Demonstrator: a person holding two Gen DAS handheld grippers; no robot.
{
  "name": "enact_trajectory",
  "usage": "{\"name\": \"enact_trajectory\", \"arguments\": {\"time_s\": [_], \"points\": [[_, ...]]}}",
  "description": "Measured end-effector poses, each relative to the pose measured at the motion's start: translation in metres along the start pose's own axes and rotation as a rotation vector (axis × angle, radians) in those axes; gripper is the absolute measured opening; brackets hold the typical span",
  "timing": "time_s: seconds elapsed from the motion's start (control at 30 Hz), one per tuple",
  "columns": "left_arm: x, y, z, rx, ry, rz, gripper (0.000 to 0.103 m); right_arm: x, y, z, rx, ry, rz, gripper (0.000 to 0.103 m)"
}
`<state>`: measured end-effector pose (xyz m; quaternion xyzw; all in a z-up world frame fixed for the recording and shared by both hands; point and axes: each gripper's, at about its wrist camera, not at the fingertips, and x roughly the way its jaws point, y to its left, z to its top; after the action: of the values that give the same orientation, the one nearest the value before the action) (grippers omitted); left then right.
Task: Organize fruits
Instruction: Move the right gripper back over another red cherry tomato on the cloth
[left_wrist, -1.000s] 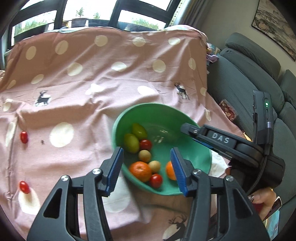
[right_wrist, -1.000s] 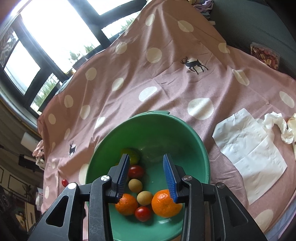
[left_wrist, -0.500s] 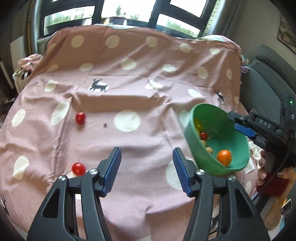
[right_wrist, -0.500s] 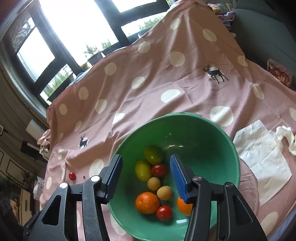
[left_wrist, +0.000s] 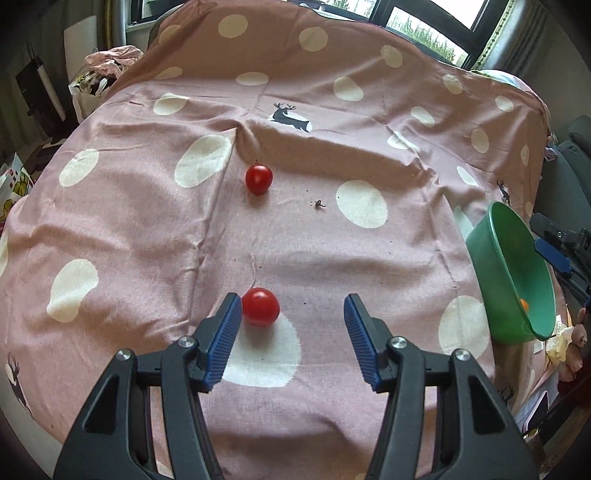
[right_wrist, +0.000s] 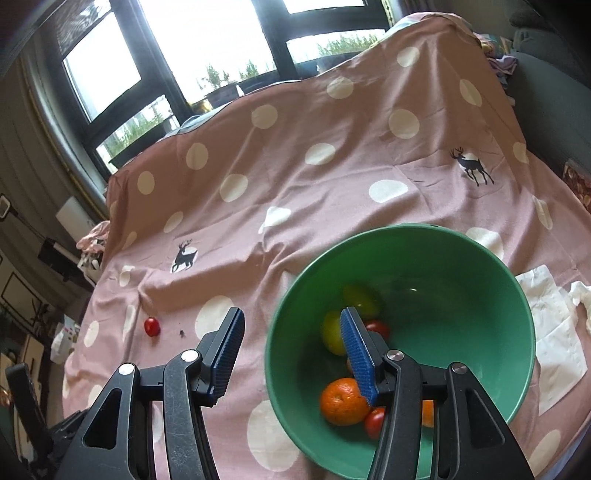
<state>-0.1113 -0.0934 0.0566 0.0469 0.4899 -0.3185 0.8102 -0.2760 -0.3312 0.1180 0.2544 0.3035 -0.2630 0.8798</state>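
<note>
Pink polka-dot cloth (left_wrist: 332, 258) covers my table, and the near tomato (left_wrist: 260, 306) sits on it right against the inner face of my left claw (left_wrist: 291, 328), which is released with nothing clamped. The far tomato (left_wrist: 259, 179) lies well beyond it. The green bowl (right_wrist: 480, 258) is off to the right, my right claw (right_wrist: 291, 350) released and straddling its rim. My worry: the tomato's off-centre, so closing now could nudge it and send it rolling across the cloth.
</note>
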Motion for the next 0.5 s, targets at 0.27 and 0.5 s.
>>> {"name": "enact_trajectory", "arguments": {"time_s": [0.27,0.5], "points": [[0.000,0.016,0.000,-0.068,0.042,-0.024,0.056,0.006,0.025,-0.005,-0.045,0.028,0.063,0.054],[0.020,0.014,0.001,-0.085,0.070,-0.011,0.048,0.011,0.033,-0.009,-0.063,0.048,0.070,0.054]]}}
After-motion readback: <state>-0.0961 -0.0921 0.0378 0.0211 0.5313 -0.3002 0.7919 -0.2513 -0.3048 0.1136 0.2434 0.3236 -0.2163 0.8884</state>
